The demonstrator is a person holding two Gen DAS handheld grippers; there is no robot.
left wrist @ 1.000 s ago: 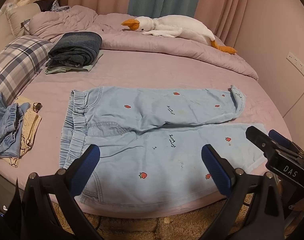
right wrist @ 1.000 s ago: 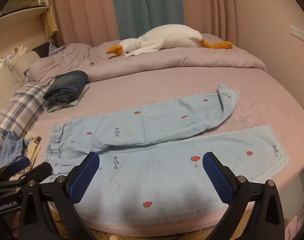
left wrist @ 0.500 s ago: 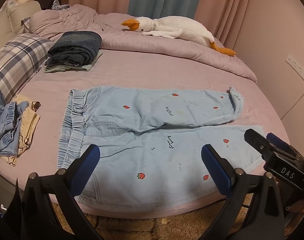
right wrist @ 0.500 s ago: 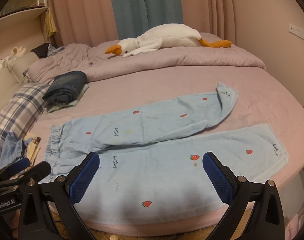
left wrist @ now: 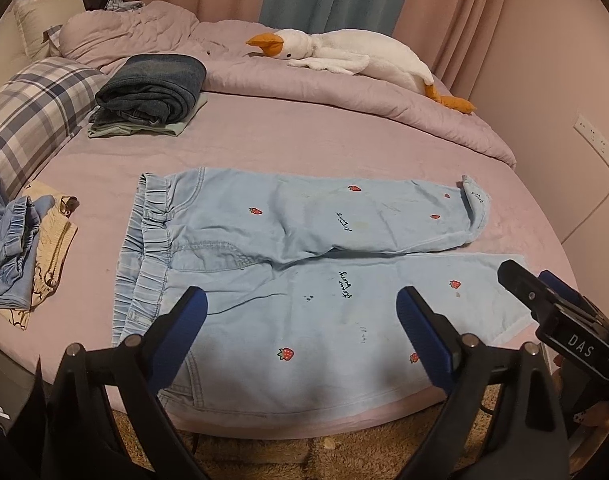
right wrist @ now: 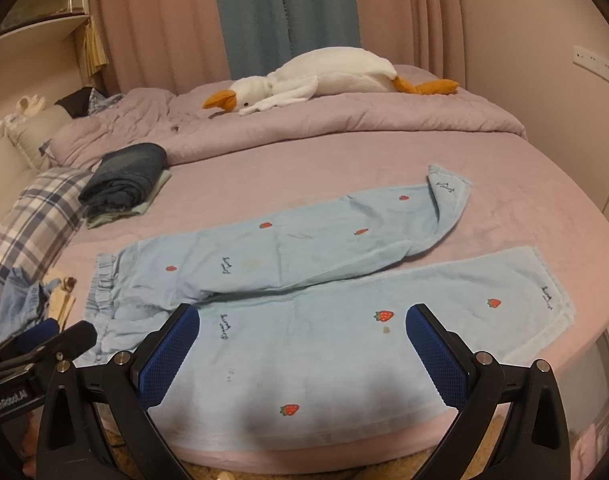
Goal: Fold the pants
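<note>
Light blue pants (left wrist: pixel 296 280) with red strawberry prints lie spread flat on the pink bed, waistband (left wrist: pixel 144 248) to the left, both legs pointing right. The far leg's cuff (left wrist: pixel 474 200) is turned over. They also show in the right wrist view (right wrist: pixel 324 300). My left gripper (left wrist: pixel 300 328) is open and empty, held above the near leg at the bed's front edge. My right gripper (right wrist: pixel 302 344) is open and empty, also above the near leg; it shows at the right in the left wrist view (left wrist: pixel 552 308).
A stack of folded dark jeans (left wrist: pixel 152 88) lies at the back left beside a plaid pillow (left wrist: pixel 28 120). A plush goose (left wrist: pixel 344 52) rests on the rumpled duvet (left wrist: pixel 304 92). Loose clothes (left wrist: pixel 20 248) lie at the left edge. Carpet (left wrist: pixel 344 452) lies below.
Both grippers have drifted slightly; the view shifted a little. The pants have not moved and nothing was gripped.
</note>
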